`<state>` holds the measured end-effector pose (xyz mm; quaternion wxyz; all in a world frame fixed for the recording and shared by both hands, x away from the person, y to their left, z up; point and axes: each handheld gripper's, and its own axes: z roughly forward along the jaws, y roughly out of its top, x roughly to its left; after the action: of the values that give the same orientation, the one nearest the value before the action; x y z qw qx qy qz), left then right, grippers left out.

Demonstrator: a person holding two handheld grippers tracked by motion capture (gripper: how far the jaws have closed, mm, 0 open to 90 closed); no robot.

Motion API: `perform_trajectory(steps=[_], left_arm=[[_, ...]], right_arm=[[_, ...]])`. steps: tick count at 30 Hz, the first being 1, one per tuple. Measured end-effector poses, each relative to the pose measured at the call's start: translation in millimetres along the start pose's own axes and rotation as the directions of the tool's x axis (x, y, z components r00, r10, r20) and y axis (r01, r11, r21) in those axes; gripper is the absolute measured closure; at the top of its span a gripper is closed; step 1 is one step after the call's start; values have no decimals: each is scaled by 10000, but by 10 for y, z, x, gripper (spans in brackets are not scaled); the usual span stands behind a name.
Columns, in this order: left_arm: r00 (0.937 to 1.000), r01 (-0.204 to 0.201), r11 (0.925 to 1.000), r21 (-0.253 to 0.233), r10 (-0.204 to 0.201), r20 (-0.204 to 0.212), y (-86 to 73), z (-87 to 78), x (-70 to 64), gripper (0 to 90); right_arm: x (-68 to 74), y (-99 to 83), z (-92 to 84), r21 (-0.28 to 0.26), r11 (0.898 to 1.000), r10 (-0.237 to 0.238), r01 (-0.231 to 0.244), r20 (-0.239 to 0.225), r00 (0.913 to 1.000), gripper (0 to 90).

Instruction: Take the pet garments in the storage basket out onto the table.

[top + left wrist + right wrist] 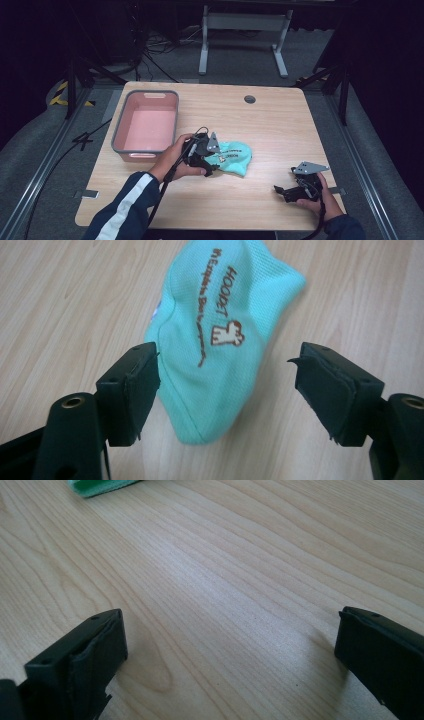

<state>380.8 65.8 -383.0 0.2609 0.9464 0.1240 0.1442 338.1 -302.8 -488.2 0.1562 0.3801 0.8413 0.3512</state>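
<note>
High view first, from the left edge across: a grey tub with a pink inside (117, 131) sits on the left part of the wooden table (280, 120), its long side running away from the person. Just right of the tub's near corner, a hand in a dark sleeve with a white stripe holds the left gripper (209, 161), which points to the right at a small turquoise garment (234, 156). The garment lies flat on the wood near the table's middle, with the gripper's grey plate over its left end. A small dark round hole (250, 99) sits in the tabletop toward the far edge. Farther right and nearer the person, well apart from the garment, the other hand holds the right gripper (280, 190) low over bare wood, pointing left.

Left gripper view: the two black jaws stand wide apart with the turquoise garment (215, 340) between them. The left pad (132, 390) is at the cloth's edge, touching or nearly so; I cannot tell which. The right pad (330, 390) stands clear of the cloth with bare wood between. Brown lettering and a small figure are printed on the mesh fabric.

Right gripper view: the jaws are spread wide over bare wood grain, nothing between them, and a corner of the garment (100, 486) shows at the top left.
</note>
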Motion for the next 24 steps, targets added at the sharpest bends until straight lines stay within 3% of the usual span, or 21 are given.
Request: perform_trajectory(steps=[15, 24], left_arm=[[9989, -95, 9998, 192, 104, -463, -548, -355, -166, 238], [9982, 215, 9987, 464, -189, -563, -934, -482, -206, 233]], right_arm=[[2, -1, -1, -2, 10000, 12, -12, 19, 10000, 5], [2, -1, -1, -1, 10000, 15, -15, 19, 10000, 5]])
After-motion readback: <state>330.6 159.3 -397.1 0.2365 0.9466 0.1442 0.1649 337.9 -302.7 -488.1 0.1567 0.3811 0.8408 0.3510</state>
